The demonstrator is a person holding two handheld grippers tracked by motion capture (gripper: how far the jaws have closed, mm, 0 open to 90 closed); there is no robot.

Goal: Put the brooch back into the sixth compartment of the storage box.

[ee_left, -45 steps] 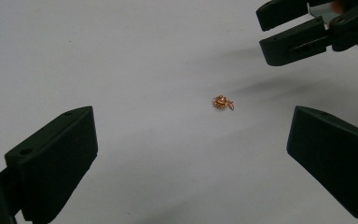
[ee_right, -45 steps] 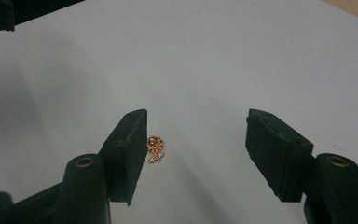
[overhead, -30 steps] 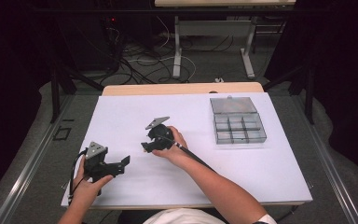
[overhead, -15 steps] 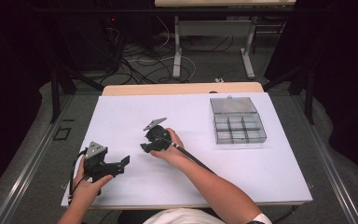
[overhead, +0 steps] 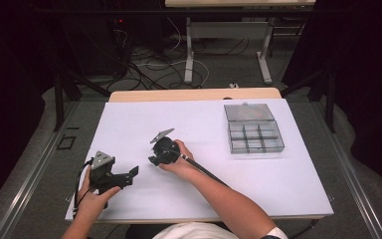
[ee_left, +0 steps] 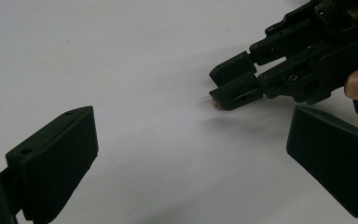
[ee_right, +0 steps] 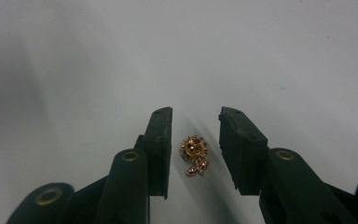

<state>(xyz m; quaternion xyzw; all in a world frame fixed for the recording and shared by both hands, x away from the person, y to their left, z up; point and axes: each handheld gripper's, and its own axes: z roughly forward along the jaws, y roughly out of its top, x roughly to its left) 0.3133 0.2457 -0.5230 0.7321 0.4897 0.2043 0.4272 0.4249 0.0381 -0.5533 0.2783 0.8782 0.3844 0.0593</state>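
Observation:
A small gold flower-shaped charm [ee_right: 194, 154] lies on the white table [overhead: 238, 174]. It sits between the jaws of my right gripper [ee_right: 195, 135], which have just been closing around it; a narrow gap still shows on each side, so the pads do not press it. From above, the right gripper [overhead: 152, 160] points down-left near the table's middle. My left gripper [overhead: 131, 173] rests at the front left, jaws wide apart and holding nothing. The left gripper view [ee_left: 191, 135] looks at the right gripper [ee_left: 223, 86], with the charm [ee_left: 213, 101] at its tip.
A clear plastic compartment box [overhead: 252, 128] stands at the back right of the table. A cable runs from the right gripper along the forearm. Dark floor, cables and table legs lie beyond the far edge.
The right hand has edged slightly left and toward the person. The left hand has stayed where it was.

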